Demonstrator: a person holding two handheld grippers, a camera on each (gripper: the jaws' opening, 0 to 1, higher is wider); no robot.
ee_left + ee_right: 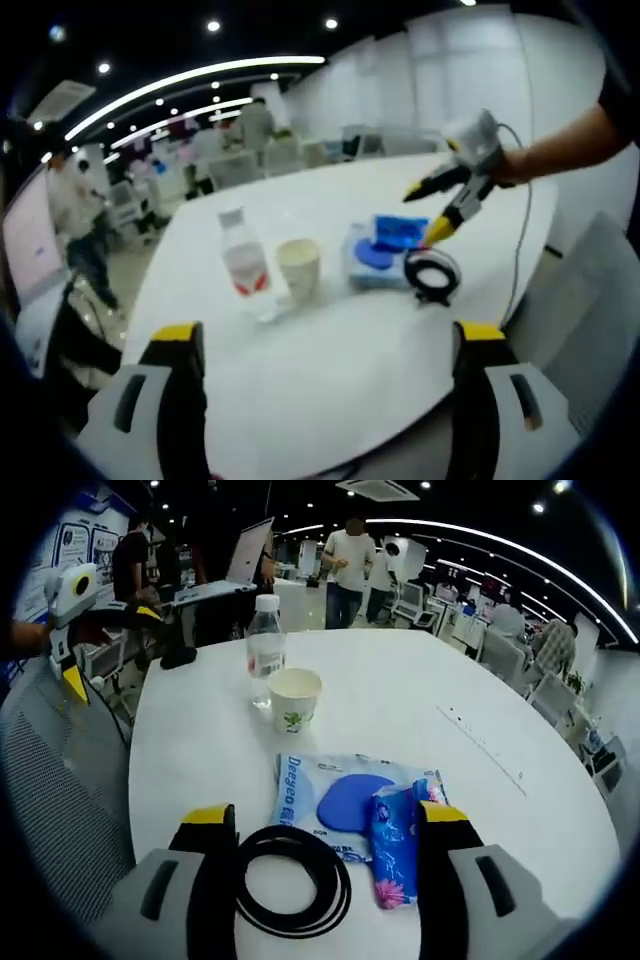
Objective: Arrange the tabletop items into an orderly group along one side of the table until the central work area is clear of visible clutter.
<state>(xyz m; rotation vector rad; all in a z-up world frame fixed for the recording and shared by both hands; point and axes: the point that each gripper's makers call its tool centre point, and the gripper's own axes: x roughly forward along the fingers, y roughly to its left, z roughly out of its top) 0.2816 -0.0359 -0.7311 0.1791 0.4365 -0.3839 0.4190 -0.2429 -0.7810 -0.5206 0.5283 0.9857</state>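
On the white round table stand a clear water bottle with a red label and a paper cup beside it. To their right lie a blue-white wipes packet, a small blue tissue pack and a black cable coil. My left gripper is open over bare table. My right gripper, held by a hand, hovers open above the coil. In the right gripper view, my right gripper stands open over the coil, packet and tissue pack; the cup and bottle stand farther off.
My left gripper shows at the far left beyond the table edge. A grey mesh chair stands close to the table. A small dark object lies near the far edge. A laptop and several people are behind.
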